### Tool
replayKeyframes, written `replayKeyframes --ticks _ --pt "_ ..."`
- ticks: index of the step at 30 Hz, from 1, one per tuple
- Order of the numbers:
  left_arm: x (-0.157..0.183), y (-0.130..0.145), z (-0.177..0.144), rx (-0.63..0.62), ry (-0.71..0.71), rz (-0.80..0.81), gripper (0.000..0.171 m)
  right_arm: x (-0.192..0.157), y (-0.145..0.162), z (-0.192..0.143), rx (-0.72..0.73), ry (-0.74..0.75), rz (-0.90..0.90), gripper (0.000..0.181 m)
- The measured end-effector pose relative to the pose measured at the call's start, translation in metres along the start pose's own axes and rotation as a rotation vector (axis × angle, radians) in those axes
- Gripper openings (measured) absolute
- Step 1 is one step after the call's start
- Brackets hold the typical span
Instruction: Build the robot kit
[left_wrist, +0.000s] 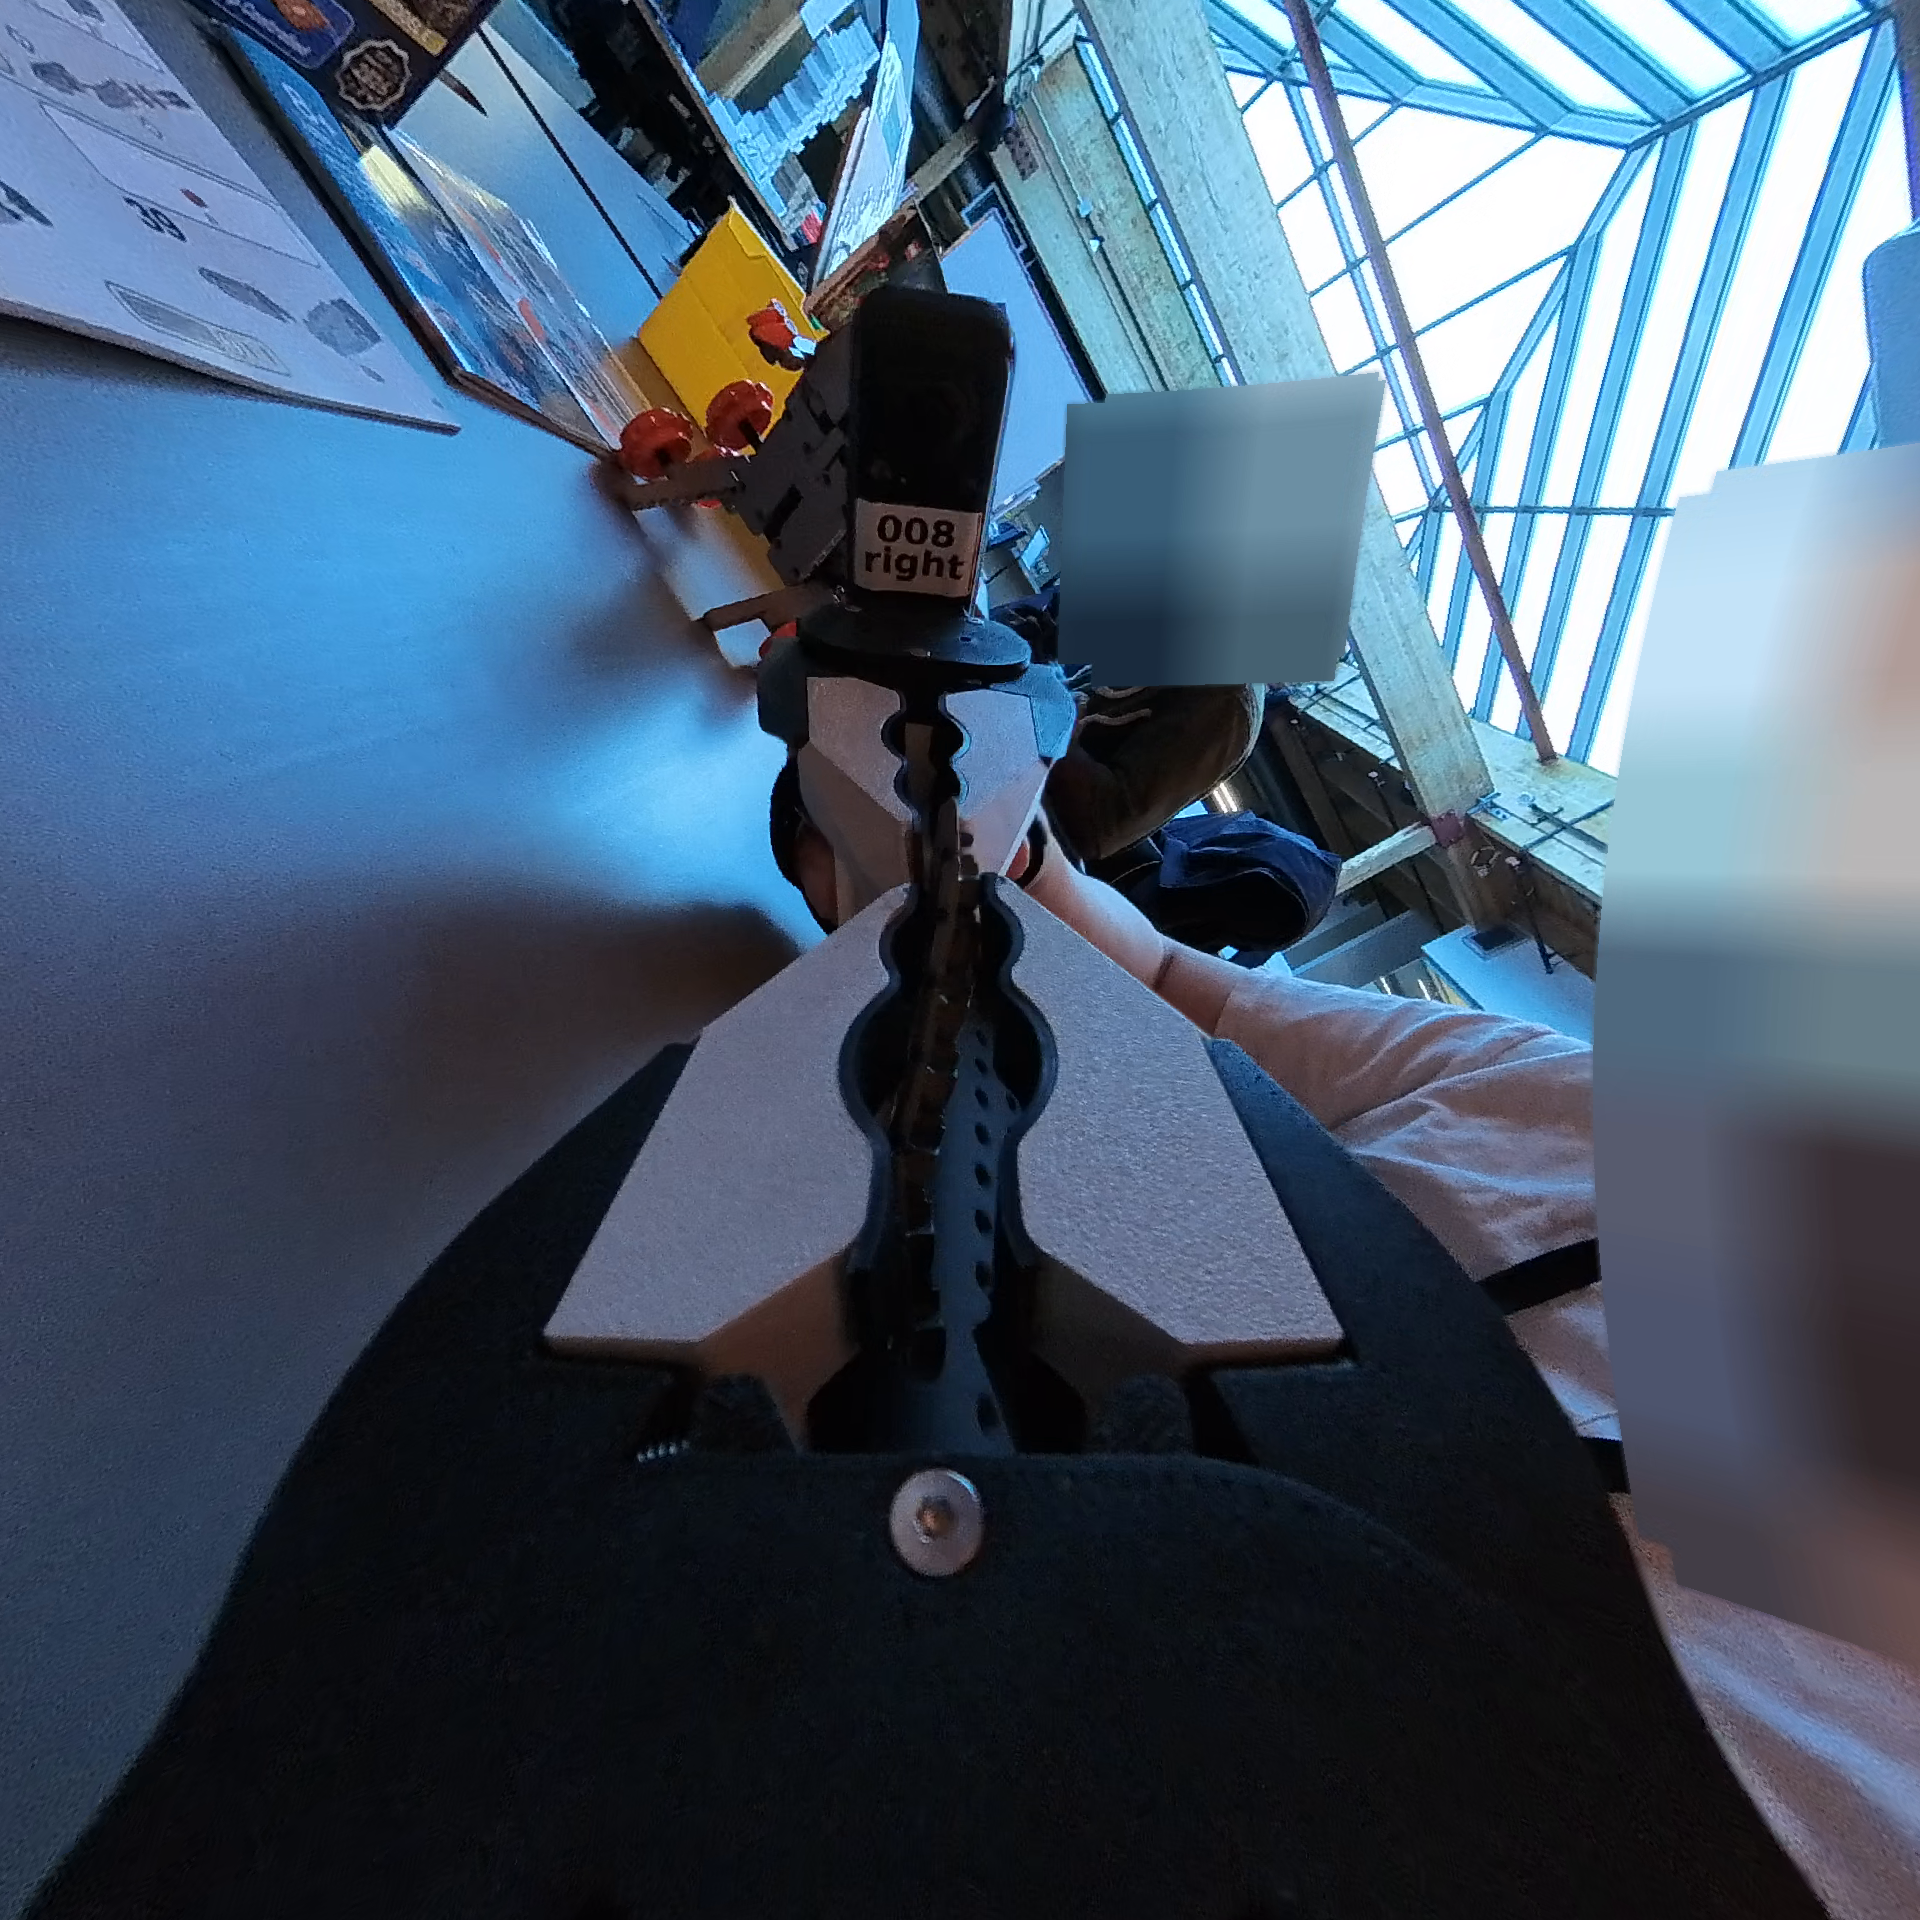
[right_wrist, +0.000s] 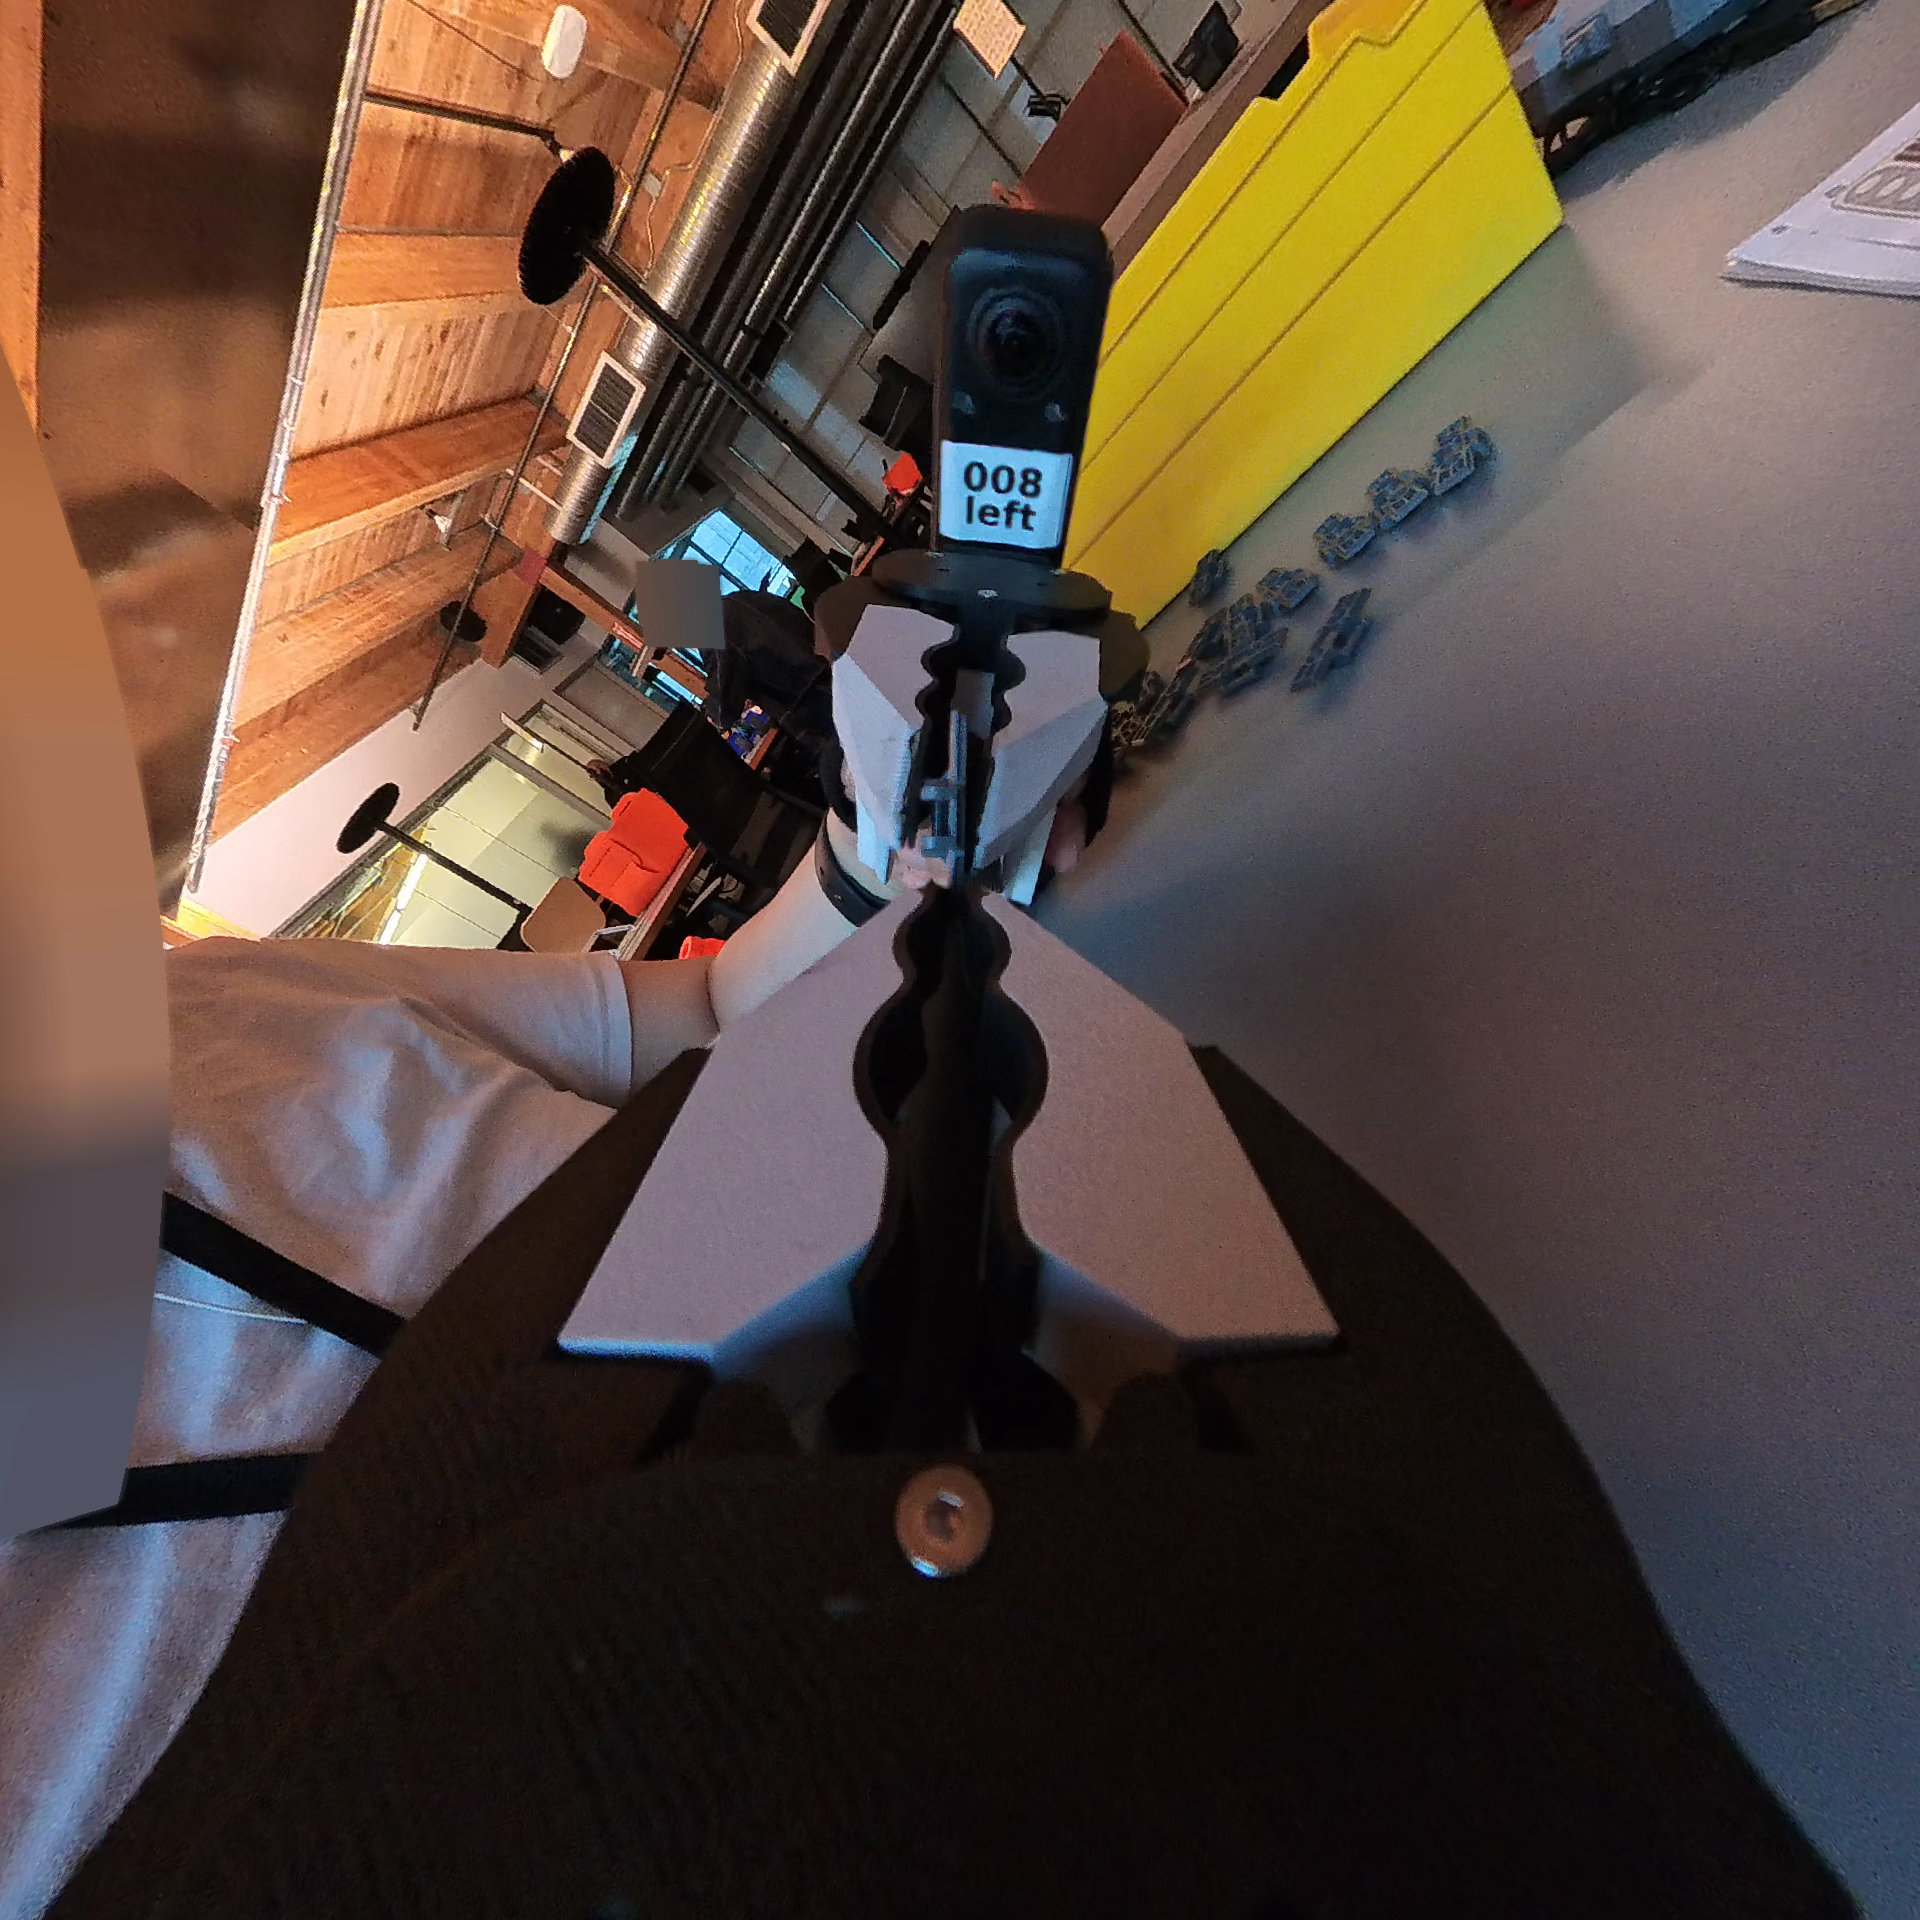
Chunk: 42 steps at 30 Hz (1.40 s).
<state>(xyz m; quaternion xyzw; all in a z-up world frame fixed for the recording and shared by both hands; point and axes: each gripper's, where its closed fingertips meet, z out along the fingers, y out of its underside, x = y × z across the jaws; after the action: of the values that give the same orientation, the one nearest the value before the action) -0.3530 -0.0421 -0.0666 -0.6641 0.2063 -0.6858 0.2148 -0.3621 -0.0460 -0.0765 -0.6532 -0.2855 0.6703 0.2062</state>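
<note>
While tip to tip, left claw (left_wrist: 940, 914) and right claw (right_wrist: 951, 914) both clamp a dark perforated strip (left_wrist: 951, 1091), white labelled stickers (right_wrist: 1001, 496) on cameras.

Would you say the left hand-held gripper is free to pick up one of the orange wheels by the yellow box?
Probably not: the left hand-held gripper is shut on a dark perforated strip, and the right hand-held gripper sits between it and the orange wheels.

A dark toothed strip (left_wrist: 940, 1049) with a row of holes runs lengthwise between the closed fingers of the left claw (left_wrist: 951, 914), and its far end sits in the right claw (left_wrist: 940, 800) at twelve o'clock. In the right wrist view the right claw (right_wrist: 951, 914) meets the left claw (right_wrist: 940, 831) tip to tip above the grey tabletop (right_wrist: 1558, 935).
</note>
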Motion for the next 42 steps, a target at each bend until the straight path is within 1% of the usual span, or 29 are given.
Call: replayKeyframes --ticks 5,10,11,12,13,15,16,18,20,22,23,26,28,30,32,34,36,38,39,40,42 --pt "-0.003 0.001 0.0 -0.008 -0.036 0.029 0.006 0.002 0.002 0.0 -0.008 0.004 0.002 0.0" --pt "-0.005 0.0 -0.002 0.0 -0.045 -0.008 0.006 0.005 0.002 0.001 -0.012 0.027 -0.035 0.001" --pt "-0.002 -0.004 -0.004 0.024 -0.042 0.001 0.006 0.004 0.002 0.001 -0.013 0.025 -0.046 0.007" --pt "0.002 -0.01 -0.007 0.052 -0.043 0.019 0.006 0.004 0.0 -0.001 -0.008 0.028 -0.063 0.015" --pt "0.007 -0.015 -0.013 0.08 -0.051 0.042 0.006 0.004 -0.004 -0.004 0.011 0.031 -0.089 0.018" --pt "0.027 -0.031 -0.031 0.178 -0.051 0.087 0.006 0.008 -0.014 -0.012 0.056 0.065 -0.151 0.018" --pt "0.04 -0.036 -0.043 0.229 -0.05 0.104 0.006 0.016 -0.018 -0.015 0.065 0.114 -0.188 0.018" --pt "0.065 -0.037 -0.067 0.261 -0.078 0.136 0.006 0.033 -0.022 -0.013 0.042 0.218 -0.241 0.017" --pt "0.084 -0.034 -0.093 0.261 -0.186 0.208 0.006 0.032 -0.018 0.01 -0.041 0.207 -0.278 0.012" --pt "0.101 -0.035 -0.122 0.295 -0.304 0.292 0.005 0.026 -0.008 0.046 -0.157 0.163 -0.351 0.01" --pt "0.111 -0.036 -0.135 0.326 -0.334 0.318 0.006 0.023 -0.001 0.066 -0.219 0.138 -0.392 0.009" --pt "0.133 -0.03 -0.162 0.383 -0.35 0.322 0.006 0.024 0.024 0.12 -0.409 0.1 -0.457 0.008" --pt "0.139 -0.025 -0.174 0.413 -0.358 0.307 0.006 0.019 0.041 0.146 -0.499 0.082 -0.501 0.009" --pt "0.144 -0.019 -0.183 0.426 -0.363 0.309 0.006 0.016 0.059 0.159 -0.598 0.095 -0.653 0.014" --pt "0.145 -0.015 -0.19 0.435 -0.374 0.303 0.006 0.015 0.074 0.16 -0.678 0.112 -0.874 0.018" --pt "0.144 -0.012 -0.192 0.428 -0.371 0.292 0.006 0.013 0.077 0.158 -0.694 0.14 -1.108 0.02" --pt "0.143 -0.009 -0.192 0.416 -0.365 0.28 0.006 0.014 0.082 0.155 -0.734 0.154 -1.305 0.02" --pt "0.145 -0.007 -0.191 0.402 -0.359 0.28 0.006 0.017 0.085 0.154 -0.761 0.161 -1.492 0.017" --pt "0.147 -0.006 -0.191 0.395 -0.36 0.283 0.006 0.015 0.086 0.156 -0.751 0.155 -1.591 0.012" --pt "0.149 -0.004 -0.191 0.389 -0.365 0.285 0.006 0.016 0.084 0.158 -0.744 0.174 -1.671 0.014" --pt "0.154 -0.001 -0.193 0.374 -0.386 0.29 0.006 0.02 0.083 0.16 -0.753 0.204 -1.721 0.017"
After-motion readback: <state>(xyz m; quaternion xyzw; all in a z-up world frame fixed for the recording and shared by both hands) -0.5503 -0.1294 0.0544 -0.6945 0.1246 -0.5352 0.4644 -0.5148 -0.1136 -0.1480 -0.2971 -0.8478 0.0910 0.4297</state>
